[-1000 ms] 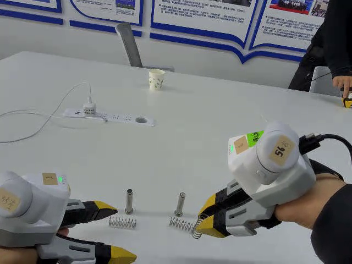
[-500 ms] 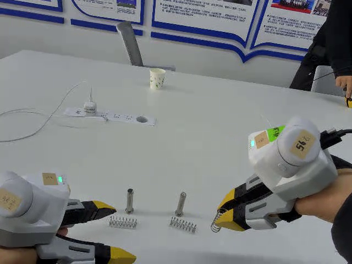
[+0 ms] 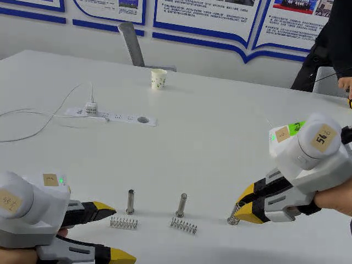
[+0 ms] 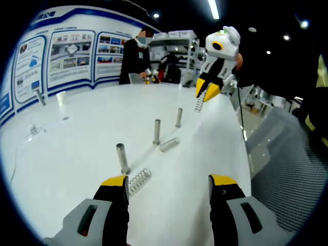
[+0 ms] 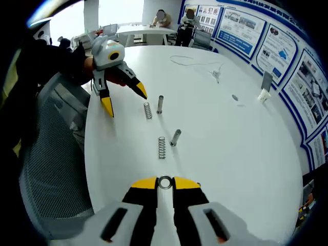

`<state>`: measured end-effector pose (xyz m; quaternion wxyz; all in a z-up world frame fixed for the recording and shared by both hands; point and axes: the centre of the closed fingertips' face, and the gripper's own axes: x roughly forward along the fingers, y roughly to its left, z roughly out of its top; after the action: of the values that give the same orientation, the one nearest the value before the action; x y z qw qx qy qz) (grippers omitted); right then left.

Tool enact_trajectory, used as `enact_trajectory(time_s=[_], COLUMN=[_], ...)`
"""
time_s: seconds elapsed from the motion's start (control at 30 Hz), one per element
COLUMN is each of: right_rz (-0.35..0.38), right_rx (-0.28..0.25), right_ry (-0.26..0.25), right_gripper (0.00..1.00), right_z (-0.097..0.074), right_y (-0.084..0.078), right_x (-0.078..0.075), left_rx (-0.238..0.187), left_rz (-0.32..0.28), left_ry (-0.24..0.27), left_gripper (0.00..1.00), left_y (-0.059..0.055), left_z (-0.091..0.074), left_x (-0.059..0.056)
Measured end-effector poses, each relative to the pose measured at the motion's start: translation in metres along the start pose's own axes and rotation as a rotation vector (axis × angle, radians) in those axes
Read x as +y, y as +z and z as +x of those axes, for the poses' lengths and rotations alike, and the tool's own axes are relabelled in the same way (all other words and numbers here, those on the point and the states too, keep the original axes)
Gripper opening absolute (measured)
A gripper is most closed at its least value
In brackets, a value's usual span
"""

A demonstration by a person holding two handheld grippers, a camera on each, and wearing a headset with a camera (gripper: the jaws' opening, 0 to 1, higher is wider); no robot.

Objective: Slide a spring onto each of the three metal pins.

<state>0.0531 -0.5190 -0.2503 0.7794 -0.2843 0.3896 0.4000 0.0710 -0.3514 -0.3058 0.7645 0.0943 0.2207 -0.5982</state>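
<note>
White tabletop (image 3: 220, 137): jaws of the right gripper (image 3: 240, 210) pinch a spring (image 4: 200, 101) upright beside the pin (image 4: 179, 117) nearest their tips; the left gripper (image 4: 168, 180) gapes farther off.

At six o'clock, your right gripper (image 5: 164, 179) has its yellow-tipped jaws pinched on a held spring (image 5: 164, 183), which you see end-on as a small ring. Just past it, toward twelve o'clock, a second spring (image 5: 162, 147) lies on the white table (image 5: 230, 154), with a metal pin (image 5: 176, 137) standing just beside it at its one o'clock. Farther on, a third spring (image 5: 147, 110) lies beside a second pin (image 5: 160, 104). Your left gripper (image 5: 125, 101) hovers at ten o'clock, jaws spread wide. A paper cup (image 5: 264, 95) stands at two o'clock and a mesh chair (image 5: 51, 154) sits at nine.
</note>
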Motion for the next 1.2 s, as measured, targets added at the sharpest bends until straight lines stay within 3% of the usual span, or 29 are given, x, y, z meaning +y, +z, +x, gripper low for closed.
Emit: enact_trajectory(time_s=[0.53, 1.2], right_rz=[0.054, 0.114], right_rx=[-0.006, -0.017], right_ry=[-0.066, -0.079], right_gripper=[0.12, 0.12], right_z=[-0.007, 0.007], right_y=[-0.008, -0.012], right_x=[-0.034, -0.053], left_rx=[0.005, 0.011], left_rz=[-0.008, -0.019], left_ry=[-0.002, 0.006], left_gripper=[0.64, 0.64], left_y=[-0.003, -0.006], left_z=[0.001, 0.000], left_x=[0.001, 0.003])
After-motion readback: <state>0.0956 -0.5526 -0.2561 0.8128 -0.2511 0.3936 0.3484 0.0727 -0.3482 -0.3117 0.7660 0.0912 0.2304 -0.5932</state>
